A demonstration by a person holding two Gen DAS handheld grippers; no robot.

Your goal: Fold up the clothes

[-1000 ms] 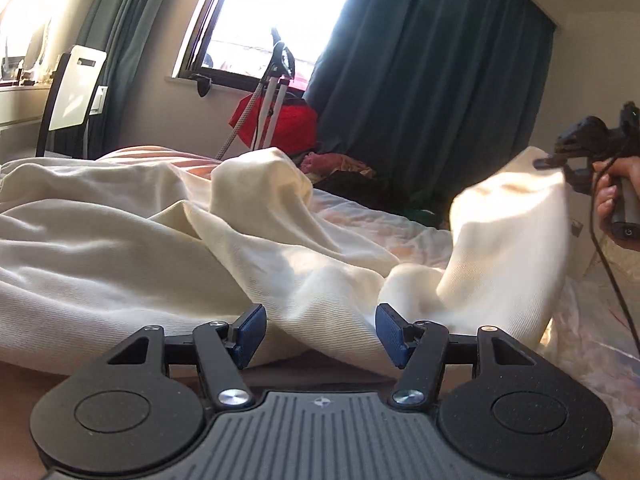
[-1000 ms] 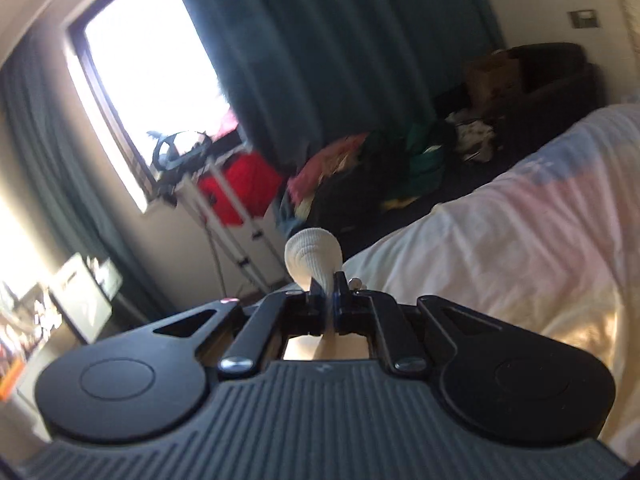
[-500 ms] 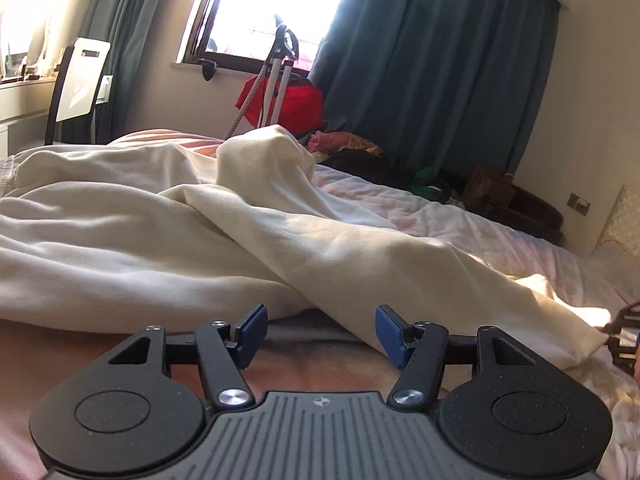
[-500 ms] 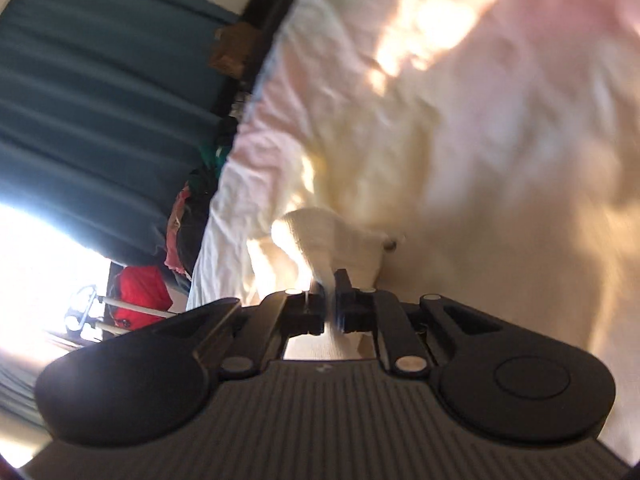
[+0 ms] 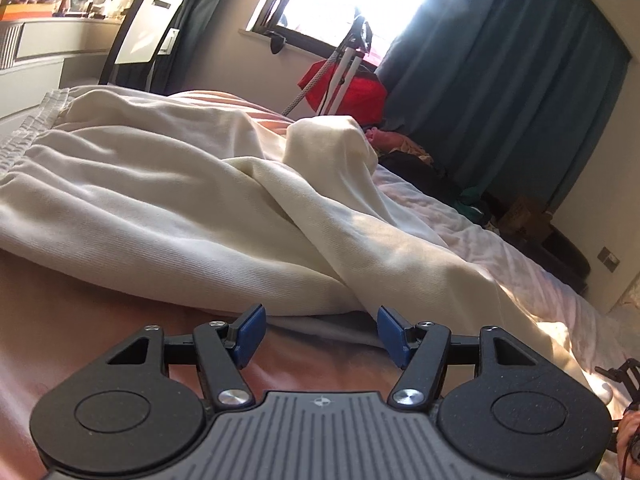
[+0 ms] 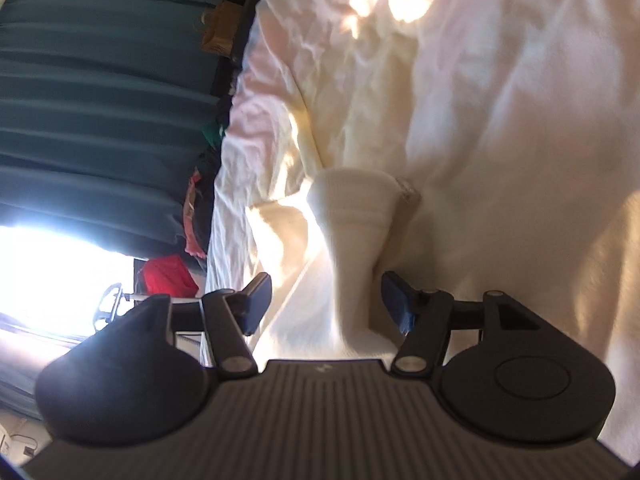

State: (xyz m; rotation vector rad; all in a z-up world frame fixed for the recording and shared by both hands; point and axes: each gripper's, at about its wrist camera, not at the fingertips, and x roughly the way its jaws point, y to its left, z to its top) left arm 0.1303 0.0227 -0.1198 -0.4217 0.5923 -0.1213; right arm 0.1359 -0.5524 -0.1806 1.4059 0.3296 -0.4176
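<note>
On the bed: cream trousers (image 5: 192, 216) being straightened.
Both grippers, left (image 5: 320, 334) and right (image 6: 324, 300), gape empty (cuff (image 6: 356, 200) loose); next, regrip.

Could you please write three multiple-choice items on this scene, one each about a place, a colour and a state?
1. Where does the cream garment lie?
A on the bed
B on a chair
C on the floor

2. What colour are the curtains?
A red
B teal
C white

3. How do the right tool's jaws stand?
A open
B shut on the cuff
C hidden

Key: 1 A, it is spread over the pink bedsheet; 2 B, dark teal beside the window; 3 A, the ribbed cuff lies loose between its spread blue pads.
</note>
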